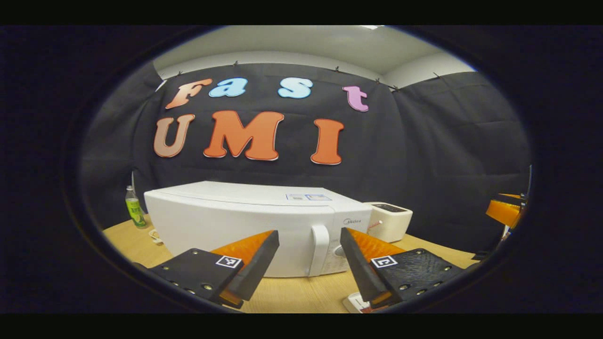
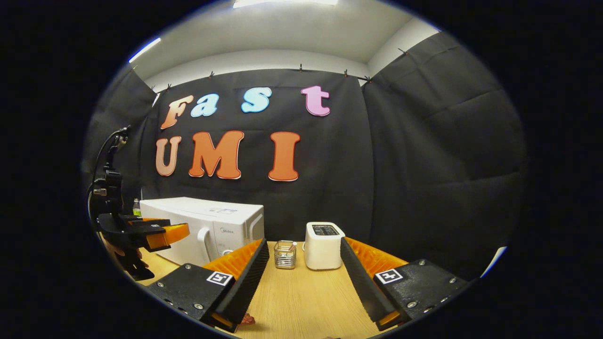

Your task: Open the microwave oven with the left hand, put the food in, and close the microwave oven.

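microwave oven point(image 1: 245, 226) door closed, handle point(image 1: 319, 249) upright | left tongs point(image 1: 309, 263) spread | right tongs point(image 2: 304, 278) spread

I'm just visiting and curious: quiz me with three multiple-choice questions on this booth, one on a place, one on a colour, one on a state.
1. Where does the toaster stand relative to the microwave, in the right gripper view?
A. On top
B. To its right
C. Inside it

2. The microwave's colour?
A. White
B. Red
C. Black

3. The microwave door is:
A. Wide open
B. Removed
C. Closed

Answers: 1 B, it stands on the table beside a small glass holder. 2 A, its whole casing is white. 3 C, the door sits flush, handle untouched between the open left hand-held gripper fingers.
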`<state>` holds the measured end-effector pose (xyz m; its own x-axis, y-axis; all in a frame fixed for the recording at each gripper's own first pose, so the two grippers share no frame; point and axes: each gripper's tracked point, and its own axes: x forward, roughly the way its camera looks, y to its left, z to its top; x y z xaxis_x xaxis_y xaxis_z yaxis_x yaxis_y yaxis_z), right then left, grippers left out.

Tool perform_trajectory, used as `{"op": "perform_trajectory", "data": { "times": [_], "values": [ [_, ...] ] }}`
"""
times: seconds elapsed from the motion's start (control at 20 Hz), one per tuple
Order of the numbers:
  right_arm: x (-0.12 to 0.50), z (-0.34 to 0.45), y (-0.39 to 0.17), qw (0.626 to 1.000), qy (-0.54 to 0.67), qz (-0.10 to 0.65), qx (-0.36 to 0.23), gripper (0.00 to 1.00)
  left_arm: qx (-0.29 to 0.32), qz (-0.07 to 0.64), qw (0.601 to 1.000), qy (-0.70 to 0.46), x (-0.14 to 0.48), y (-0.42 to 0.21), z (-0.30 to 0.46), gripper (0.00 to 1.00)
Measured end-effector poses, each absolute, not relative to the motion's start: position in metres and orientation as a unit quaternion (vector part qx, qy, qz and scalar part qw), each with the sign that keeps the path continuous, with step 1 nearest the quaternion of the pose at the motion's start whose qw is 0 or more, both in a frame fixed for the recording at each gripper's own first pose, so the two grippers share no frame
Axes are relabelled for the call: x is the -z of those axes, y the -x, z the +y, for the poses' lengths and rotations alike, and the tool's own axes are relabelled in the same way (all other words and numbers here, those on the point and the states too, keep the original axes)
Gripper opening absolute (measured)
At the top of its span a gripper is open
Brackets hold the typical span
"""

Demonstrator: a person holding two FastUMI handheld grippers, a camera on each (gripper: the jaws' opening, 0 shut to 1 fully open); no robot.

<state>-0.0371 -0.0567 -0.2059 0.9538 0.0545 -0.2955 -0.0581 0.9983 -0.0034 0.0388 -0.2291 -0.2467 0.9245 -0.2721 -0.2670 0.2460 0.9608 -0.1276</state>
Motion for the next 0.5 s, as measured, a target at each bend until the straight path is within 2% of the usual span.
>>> {"op": "perform_trajectory", "data": {
  "times": [0.15, 0.2, 0.25, 0.3, 0.35, 0.45, 0.5],
  "values": [
    [0.223, -0.065, 0.041, 0.986, 0.013, 0.163, -0.023, 0.94, 0.133, 0.162, 0.977, 0.036, 0.279, -0.048, -0.243, 0.77],
    [0.226, -0.066, 0.042, 0.986, 0.011, 0.165, -0.022, 0.94, 0.129, 0.169, 0.977, 0.032, 0.290, -0.052, -0.245, 0.71],
    [0.230, -0.067, 0.044, 0.985, 0.008, 0.169, -0.022, 0.94, 0.127, 0.178, 0.975, 0.032, 0.300, -0.055, -0.247, 0.69],
    [0.233, -0.068, 0.045, 0.985, 0.004, 0.173, -0.022, 0.94, 0.130, 0.186, 0.973, 0.035, 0.308, -0.058, -0.252, 0.61],
    [0.238, -0.070, 0.046, 0.984, 0.002, 0.177, -0.021, 0.94, 0.132, 0.193, 0.972, 0.038, 0.315, -0.061, -0.257, 0.60],
    [0.244, -0.076, 0.046, 0.983, 0.002, 0.183, -0.016, 0.94, 0.122, 0.202, 0.971, 0.028, 0.327, -0.065, -0.258, 0.53],
    [0.246, -0.079, 0.047, 0.983, 0.001, 0.185, -0.013, 0.94, 0.121, 0.203, 0.971, 0.026, 0.329, -0.066, -0.262, 0.36]
  ]
}}
